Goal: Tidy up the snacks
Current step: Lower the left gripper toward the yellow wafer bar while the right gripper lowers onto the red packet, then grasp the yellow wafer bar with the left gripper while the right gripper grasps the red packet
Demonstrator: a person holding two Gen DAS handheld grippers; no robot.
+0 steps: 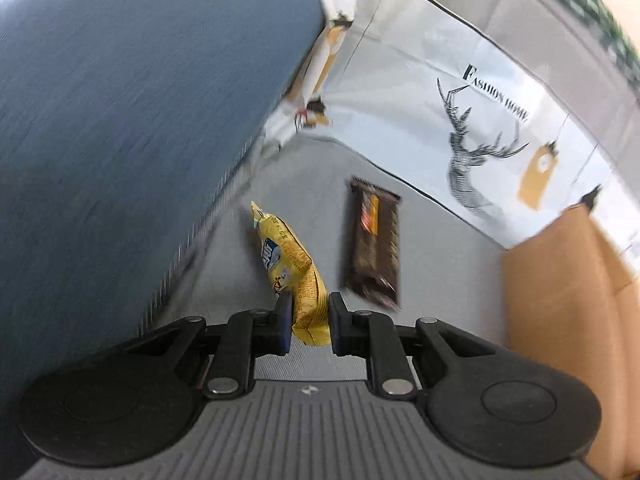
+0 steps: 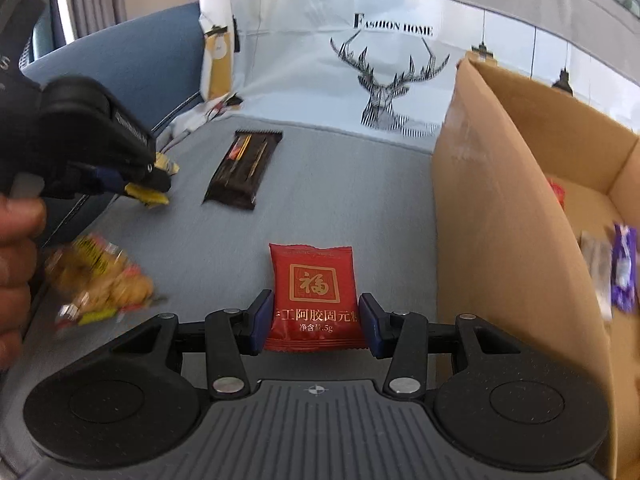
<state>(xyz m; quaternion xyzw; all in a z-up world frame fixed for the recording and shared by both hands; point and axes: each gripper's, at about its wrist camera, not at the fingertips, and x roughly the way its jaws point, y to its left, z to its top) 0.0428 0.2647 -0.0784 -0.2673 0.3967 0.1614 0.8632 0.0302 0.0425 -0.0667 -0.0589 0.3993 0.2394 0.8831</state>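
The red snack packet point(image 2: 313, 298) sits clamped between the right gripper's point(image 2: 316, 320) blue pads, above the grey cloth point(image 2: 340, 184). The cardboard box point(image 2: 508, 216) stands at three o'clock. At ten o'clock, the left gripper point(image 1: 310, 320) pinches a yellow snack packet point(image 1: 292, 268); a brown bar point(image 1: 374, 244) lies beside.

Bright, even daylight with soft shadows; fisheye bending at the edges (motion blur smears both views).
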